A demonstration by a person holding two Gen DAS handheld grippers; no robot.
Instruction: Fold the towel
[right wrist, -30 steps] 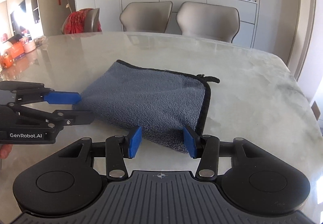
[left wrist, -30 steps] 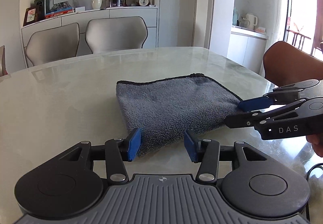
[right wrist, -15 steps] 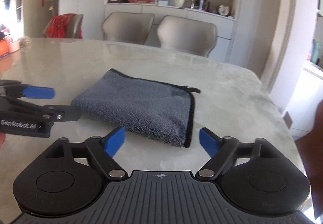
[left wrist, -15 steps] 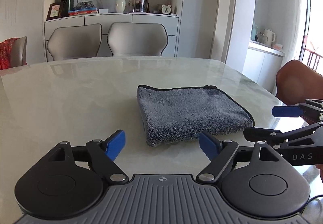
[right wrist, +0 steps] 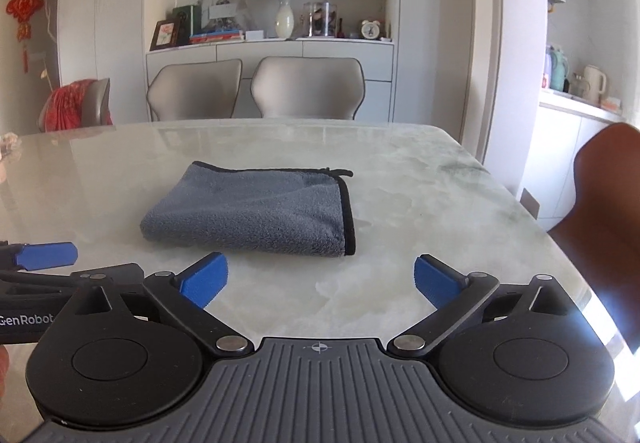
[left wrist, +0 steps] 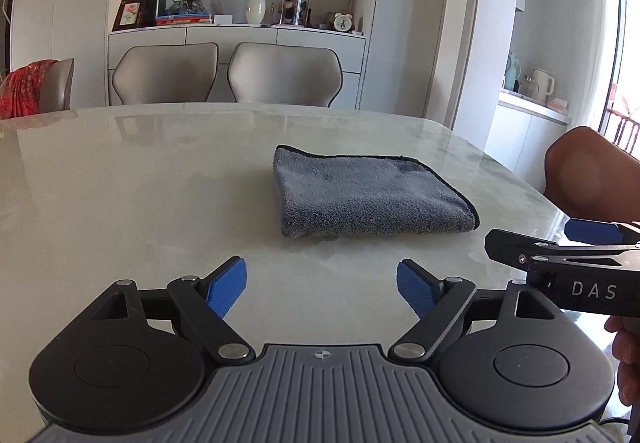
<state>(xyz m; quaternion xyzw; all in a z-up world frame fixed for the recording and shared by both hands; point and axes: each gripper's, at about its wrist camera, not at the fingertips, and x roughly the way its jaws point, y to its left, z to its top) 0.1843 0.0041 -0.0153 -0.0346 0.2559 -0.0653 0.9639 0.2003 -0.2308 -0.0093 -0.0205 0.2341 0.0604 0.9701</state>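
A grey towel (left wrist: 368, 195) with black edging lies folded into a flat rectangle on the marble table (left wrist: 120, 183); it also shows in the right wrist view (right wrist: 256, 213). My left gripper (left wrist: 322, 285) is open and empty, a short way in front of the towel. My right gripper (right wrist: 320, 279) is open and empty, also short of the towel's near edge. The right gripper shows at the right edge of the left wrist view (left wrist: 560, 247), and the left gripper shows at the left edge of the right wrist view (right wrist: 60, 263).
Two beige chairs (left wrist: 228, 73) stand at the table's far side before a white sideboard (left wrist: 240, 35) with a vase and ornaments. A brown chair (left wrist: 588, 167) stands at the table's right edge. A chair with red cloth (right wrist: 76, 105) is at the far left.
Both grippers let go of the towel's near edge, opened wide and drew back and up. The towel now lies folded alone on the table.
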